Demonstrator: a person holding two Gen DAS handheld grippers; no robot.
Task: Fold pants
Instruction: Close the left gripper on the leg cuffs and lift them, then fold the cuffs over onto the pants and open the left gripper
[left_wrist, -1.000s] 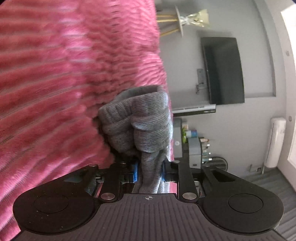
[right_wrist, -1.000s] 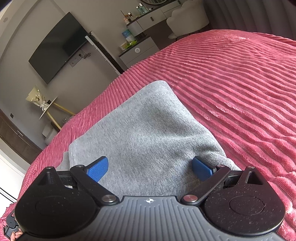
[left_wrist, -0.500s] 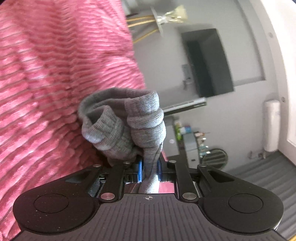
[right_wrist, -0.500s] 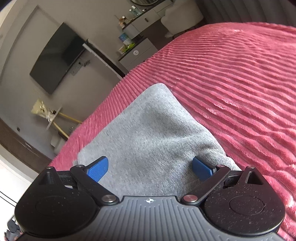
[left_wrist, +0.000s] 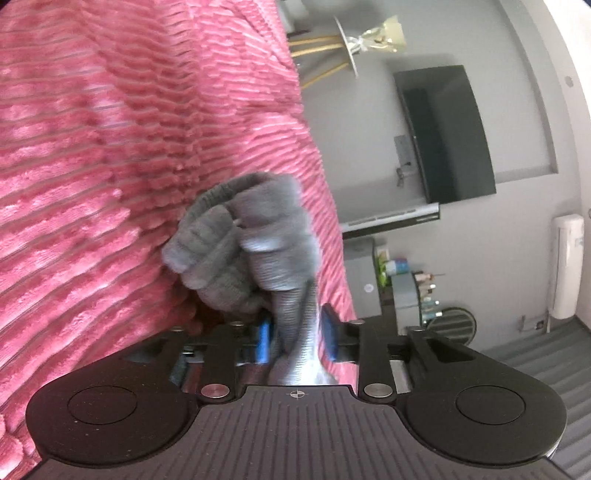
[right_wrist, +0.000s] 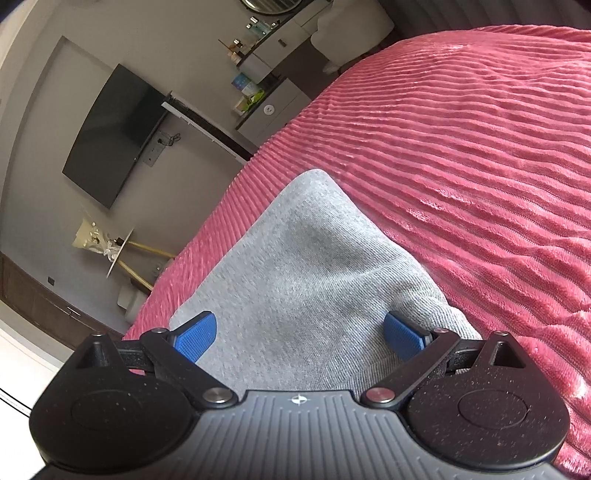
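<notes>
In the left wrist view, a pink plush bedspread with raised corduroy-like ribs (left_wrist: 110, 166) fills the left side, its pile soft and slightly blurred. At centre, the grey knitted pants (left_wrist: 251, 251) bunch into a thick wad of ribbed cuff or waistband folds, rounded like a fist; which end of the garment this is cannot be told. A narrower neck of the same knit runs down between the blue textured pads of the left gripper (left_wrist: 295, 339), which is clenched on the fabric, its black linkage drawn in close on both sides. The wad stands just beyond the fingertips, partly motion-blurred, and hides the bedspread behind it. To the right, a flat black wall-mounted television (left_wrist: 447, 133) hangs on a grey wall, with a grey cabinet carrying small bottles (left_wrist: 406, 280) lower down; the items on it are too small to identify.

In the right wrist view, the television (right_wrist: 110, 136) sits at the left on the wall, above a round white side table with thin gold legs (right_wrist: 122, 251). At centre, the pants (right_wrist: 306, 280) lie flat on the bedspread (right_wrist: 480, 147) as a smooth, fine-knit, folded panel with a rounded far corner. The right gripper (right_wrist: 299, 336) is spread wide, its blue pads (right_wrist: 194, 336) apart over the near part of the cloth, grasping nothing; whether they touch the fabric cannot be told. The near edge of the panel is cut off by the gripper's dark ridged body.
</notes>
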